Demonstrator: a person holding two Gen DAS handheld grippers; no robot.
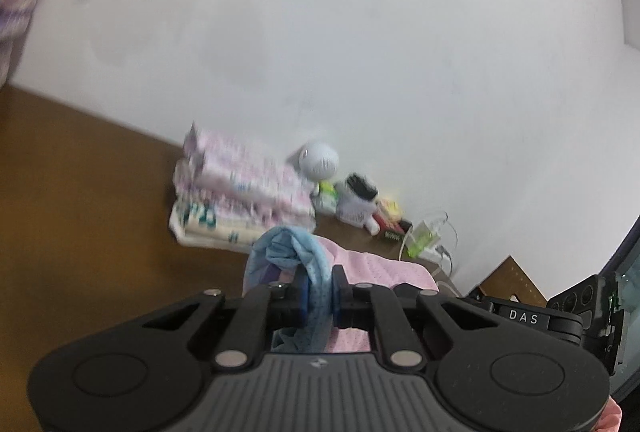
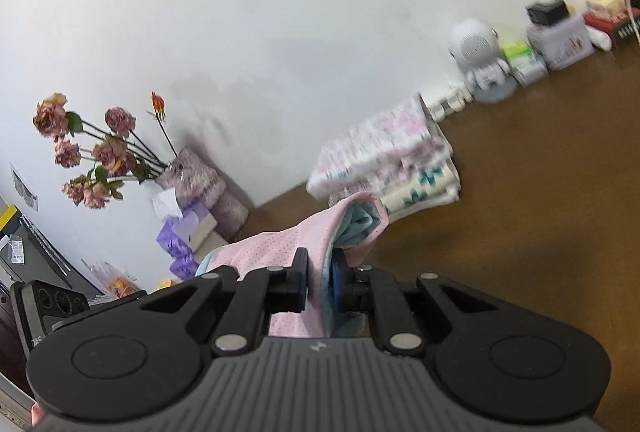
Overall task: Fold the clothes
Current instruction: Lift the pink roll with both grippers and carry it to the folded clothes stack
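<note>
A pink garment with a light blue lining (image 1: 384, 268) hangs lifted above the brown table (image 1: 80, 192). My left gripper (image 1: 320, 296) is shut on its bunched blue edge (image 1: 312, 260). My right gripper (image 2: 320, 284) is shut on another part of the same pink garment (image 2: 288, 244), whose blue inside shows at the folded tip (image 2: 360, 220). The cloth stretches between the two grippers. A stack of folded patterned clothes (image 1: 240, 188) lies on the table by the wall, also seen as the folded stack (image 2: 392, 152) in the right wrist view.
A white round speaker figure (image 2: 476, 52), small boxes (image 2: 560, 32) and a cable (image 1: 432, 232) line the white wall. Dried roses in a vase (image 2: 108, 152) and purple tissue packs (image 2: 184, 232) stand at the left. The other gripper's body (image 1: 560, 312) shows at the right.
</note>
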